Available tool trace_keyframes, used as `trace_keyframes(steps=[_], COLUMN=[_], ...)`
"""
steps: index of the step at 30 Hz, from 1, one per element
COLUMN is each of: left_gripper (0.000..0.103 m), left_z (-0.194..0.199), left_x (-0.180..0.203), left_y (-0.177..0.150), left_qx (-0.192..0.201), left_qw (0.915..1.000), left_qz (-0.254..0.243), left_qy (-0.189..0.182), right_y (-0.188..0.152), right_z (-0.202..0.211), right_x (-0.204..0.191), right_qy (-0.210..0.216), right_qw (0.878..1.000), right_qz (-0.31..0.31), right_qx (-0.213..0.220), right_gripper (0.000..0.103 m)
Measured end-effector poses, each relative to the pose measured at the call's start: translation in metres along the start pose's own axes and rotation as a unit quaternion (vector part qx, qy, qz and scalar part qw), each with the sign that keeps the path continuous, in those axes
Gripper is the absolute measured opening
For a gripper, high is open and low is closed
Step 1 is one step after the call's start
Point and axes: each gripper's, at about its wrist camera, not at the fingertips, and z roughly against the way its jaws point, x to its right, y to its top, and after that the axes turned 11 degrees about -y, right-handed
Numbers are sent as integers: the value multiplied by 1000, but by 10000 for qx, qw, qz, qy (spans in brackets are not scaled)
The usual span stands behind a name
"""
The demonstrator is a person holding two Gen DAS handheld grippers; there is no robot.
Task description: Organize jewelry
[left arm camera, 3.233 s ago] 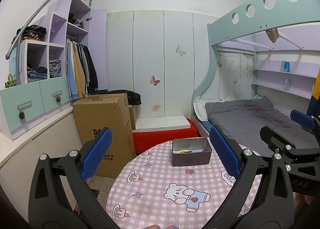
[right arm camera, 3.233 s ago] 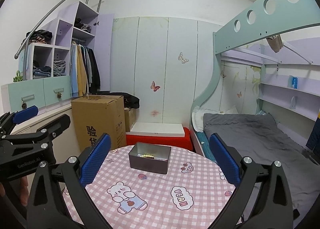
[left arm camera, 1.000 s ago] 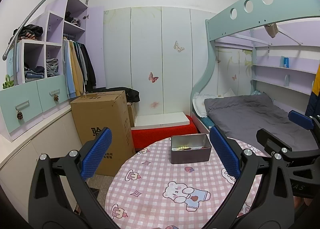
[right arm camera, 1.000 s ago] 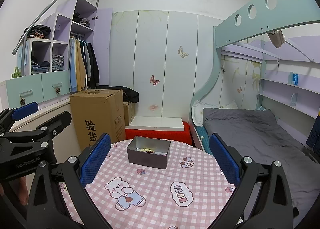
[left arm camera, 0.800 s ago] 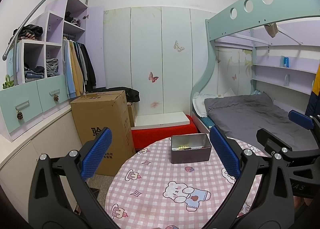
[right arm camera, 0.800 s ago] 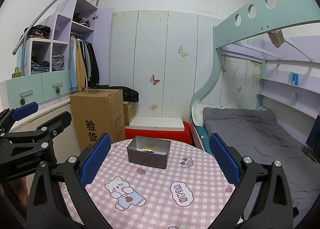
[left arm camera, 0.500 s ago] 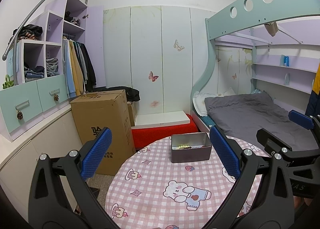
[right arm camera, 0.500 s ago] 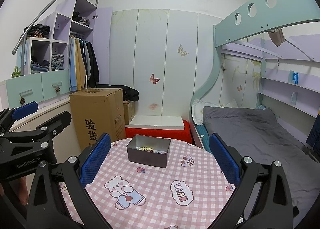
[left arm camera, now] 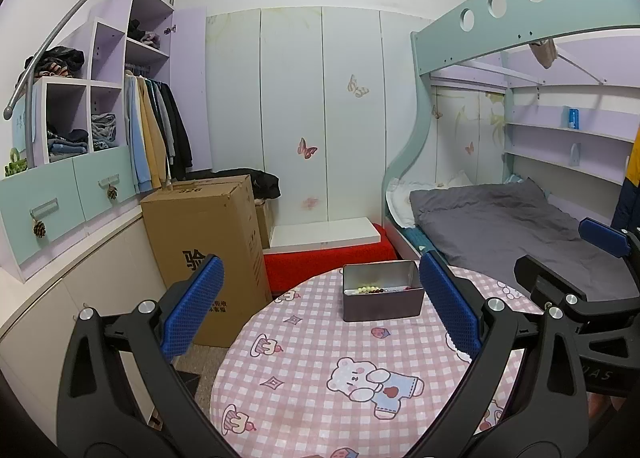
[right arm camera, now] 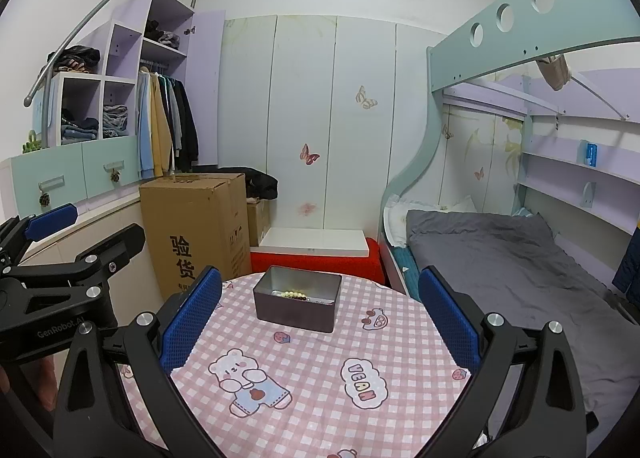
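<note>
A dark grey metal box [left arm camera: 382,296] stands at the far side of a round table with a pink checked cloth [left arm camera: 320,362]; it also shows in the right wrist view [right arm camera: 297,298]. Beaded jewelry [left arm camera: 370,290] lies inside it, with pale and dark beads [right arm camera: 295,294]. My left gripper [left arm camera: 320,308] is open and empty, held above the near side of the table. My right gripper [right arm camera: 320,308] is open and empty too, to the right of the left one, which shows at the left edge of the right wrist view [right arm camera: 60,258].
A tall cardboard box [left arm camera: 208,246] stands on the floor left of the table. A red bench with a white top [left arm camera: 324,254] lies behind the table. A bunk bed with grey bedding [left arm camera: 500,226] is at the right. A cabinet and open wardrobe [left arm camera: 60,194] line the left wall.
Both views have pulled back and up a little from the table since the earliest frames; the box looks slightly farther. Both grippers have stayed open and empty.
</note>
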Motion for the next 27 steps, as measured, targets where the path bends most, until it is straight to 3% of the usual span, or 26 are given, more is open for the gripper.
trace_keyframes(steps=[27], left_gripper=[96], left_z=[-32], left_x=[1], left_y=[-6], left_qx=[-314], left_qw=[9995], left_qz=[-7], left_qy=[26], right_y=[-9], right_z=[-27], right_x=[3], right_qy=[3], right_qw=[9996], right_qz=[4], right_qx=[-281], right_gripper=[95])
